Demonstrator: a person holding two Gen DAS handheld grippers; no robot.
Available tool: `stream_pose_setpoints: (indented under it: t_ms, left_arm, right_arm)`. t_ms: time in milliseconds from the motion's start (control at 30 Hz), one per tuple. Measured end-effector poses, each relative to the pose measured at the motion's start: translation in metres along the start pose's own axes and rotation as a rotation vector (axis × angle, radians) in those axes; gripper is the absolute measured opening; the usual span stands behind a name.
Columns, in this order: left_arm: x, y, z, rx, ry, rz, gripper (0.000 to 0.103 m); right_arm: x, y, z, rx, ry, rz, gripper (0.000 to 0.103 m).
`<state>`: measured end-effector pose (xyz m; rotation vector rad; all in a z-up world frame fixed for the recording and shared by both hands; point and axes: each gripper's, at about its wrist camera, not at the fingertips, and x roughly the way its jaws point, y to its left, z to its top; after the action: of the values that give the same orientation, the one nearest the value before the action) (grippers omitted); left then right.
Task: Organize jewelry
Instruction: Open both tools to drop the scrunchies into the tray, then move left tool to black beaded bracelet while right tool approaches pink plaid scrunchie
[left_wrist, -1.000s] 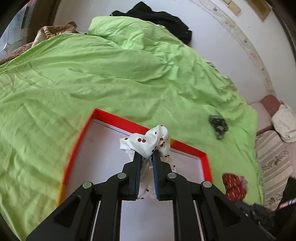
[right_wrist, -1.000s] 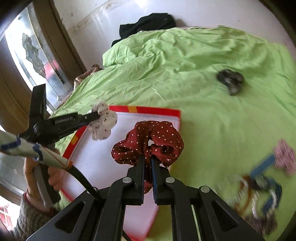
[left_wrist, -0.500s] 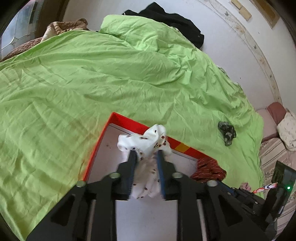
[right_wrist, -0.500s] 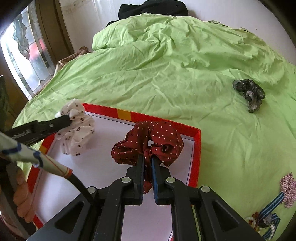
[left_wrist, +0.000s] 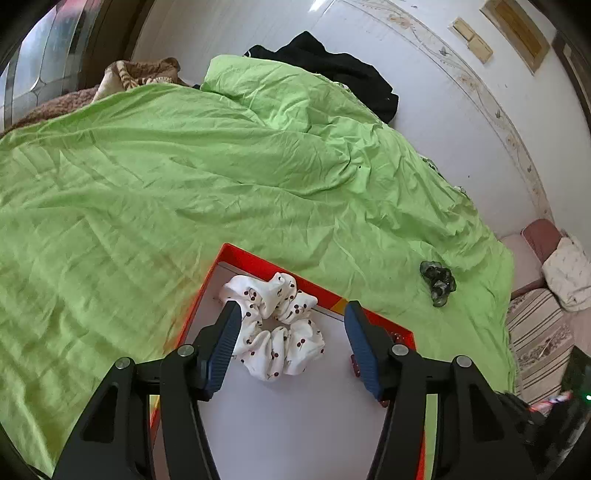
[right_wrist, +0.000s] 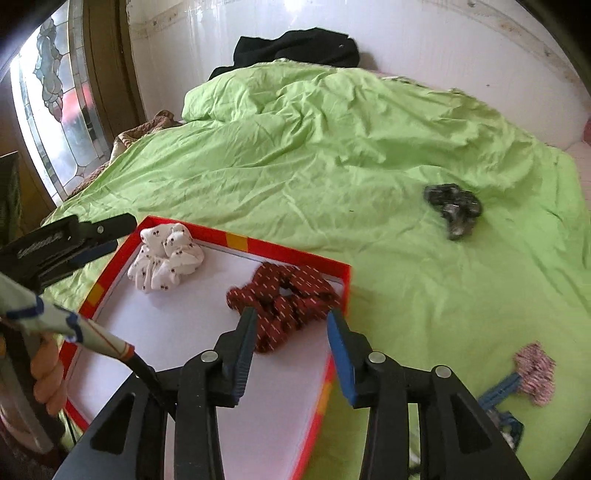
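A white cherry-print scrunchie lies in the far left corner of a red-rimmed white tray; it also shows in the right wrist view. My left gripper is open around it, not gripping. A dark red dotted scrunchie lies in the tray by its right rim. My right gripper is open just behind it. A dark green scrunchie lies on the green sheet.
The tray rests on a bed with a rumpled green sheet. A pink hair tie on a blue clip lies at the right. Black clothing lies by the wall. A window is at the left.
Both grippers opened and let go of their scrunchies, which now lie in the tray. Both grippers pulled back a little.
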<state>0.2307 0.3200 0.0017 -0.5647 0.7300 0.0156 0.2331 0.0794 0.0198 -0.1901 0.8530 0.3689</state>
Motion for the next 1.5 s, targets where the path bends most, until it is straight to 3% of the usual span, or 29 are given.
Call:
stream_pose_setpoints:
  t_ms: [233, 533, 867, 1133, 1367, 1500]
  left_arm:
    - [-0.007, -0.017, -0.017, 0.106, -0.017, 0.052, 0.057]
    - [-0.031, -0.048, -0.045, 0.271, -0.046, 0.052, 0.062]
    - [-0.067, -0.098, -0.093, 0.348, -0.052, -0.055, 0.066]
    - [-0.093, -0.131, -0.152, 0.399, -0.001, -0.165, 0.067]
    - [-0.089, -0.169, -0.208, 0.523, 0.103, -0.185, 0.066]
    - [-0.073, -0.192, -0.224, 0.562, 0.164, -0.184, 0.066]
  right_arm:
    - [-0.036, -0.031, -0.034, 0.063, 0.008, -0.031, 0.043]
    - [-0.078, -0.084, -0.092, 0.157, 0.025, -0.114, 0.043]
    - [-0.123, -0.158, -0.163, 0.302, 0.018, -0.195, 0.044]
    - [-0.136, -0.21, -0.203, 0.407, -0.013, -0.183, 0.045]
    - [-0.127, -0.24, -0.216, 0.472, -0.052, -0.138, 0.045]
    - [-0.12, -0.253, -0.216, 0.502, -0.076, -0.096, 0.045]
